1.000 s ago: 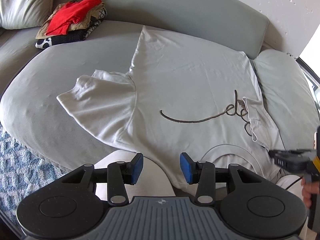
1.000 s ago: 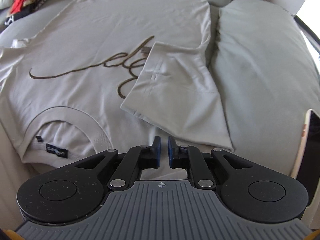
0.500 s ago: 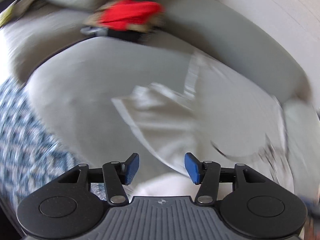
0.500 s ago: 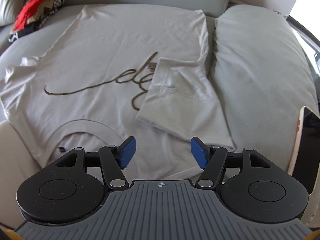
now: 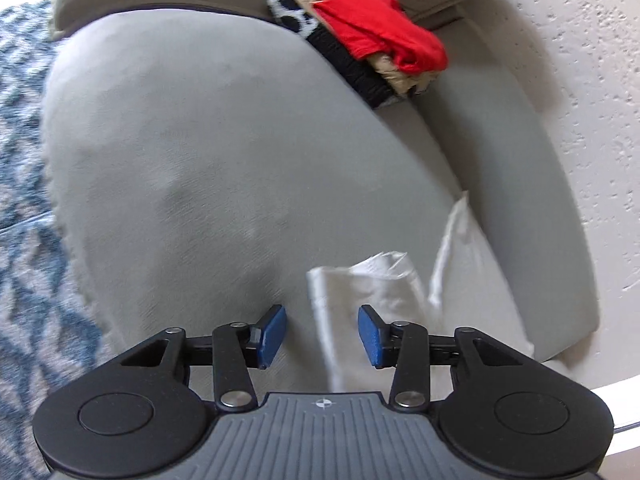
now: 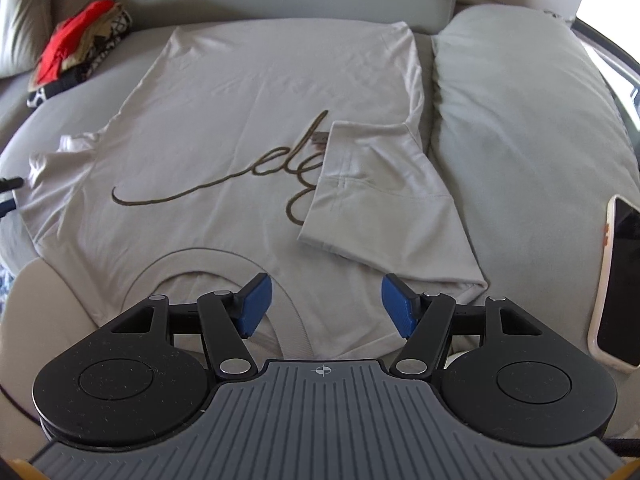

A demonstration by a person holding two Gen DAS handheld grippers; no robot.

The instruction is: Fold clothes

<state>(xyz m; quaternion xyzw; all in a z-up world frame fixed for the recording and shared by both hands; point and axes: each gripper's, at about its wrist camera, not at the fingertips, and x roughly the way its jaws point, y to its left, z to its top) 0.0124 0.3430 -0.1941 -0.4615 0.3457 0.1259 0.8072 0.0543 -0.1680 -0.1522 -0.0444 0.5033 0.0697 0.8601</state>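
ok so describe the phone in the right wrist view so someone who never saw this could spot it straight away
Start at the grey sofa cushion that lies right of the spread-out grey t-shirt. Follow that cushion to the picture's right edge: the phone sits there, screen up. It is the only hard, glossy thing around, a dark screen in a pale case with an orange trim, amid soft fabric.

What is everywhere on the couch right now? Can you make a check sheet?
Surface: grey couch cushion, soft and bare to the right.
Job's things: beige T-shirt spread flat, right sleeve folded in, left sleeve still out.
Clutter: clothes pile with red on top; phone at the right edge.
Grippers: left tool has just been closing, sleeve edge between its pads, not yet pinched; right tool open, empty.
Cables: nothing seen.
Surroundings: blue patterned rug, white textured wall.
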